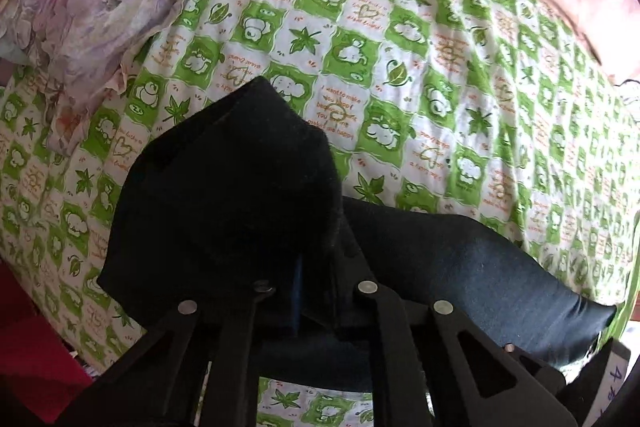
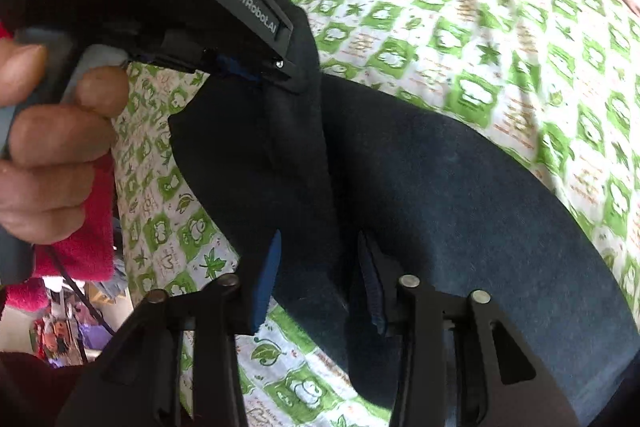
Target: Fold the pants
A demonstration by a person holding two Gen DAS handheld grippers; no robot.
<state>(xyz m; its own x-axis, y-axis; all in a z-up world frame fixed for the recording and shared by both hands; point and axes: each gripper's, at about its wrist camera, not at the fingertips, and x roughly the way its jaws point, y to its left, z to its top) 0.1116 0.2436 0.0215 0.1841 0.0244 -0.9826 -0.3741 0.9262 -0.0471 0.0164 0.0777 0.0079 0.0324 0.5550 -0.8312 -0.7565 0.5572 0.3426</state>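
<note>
Both grippers clamp pants (image 2: pixel 440 187), hand (image 2: pixel 52 131) right-view only

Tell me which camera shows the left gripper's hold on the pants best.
Right wrist view: the left gripper appears from the side, clamped on the dark pants. The left wrist view shows only its own finger linkages with pants bunched between them.

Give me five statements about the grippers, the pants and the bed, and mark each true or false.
1. Both grippers hold the pants. True.
2. The sheet is plain blue. False: green and white checks with cartoon prints.
3. The left gripper shows in the right wrist view. True.
4. The pants are red. False: dark, near black.
5. The right gripper is open and empty. False: it pinches the cloth.
</note>
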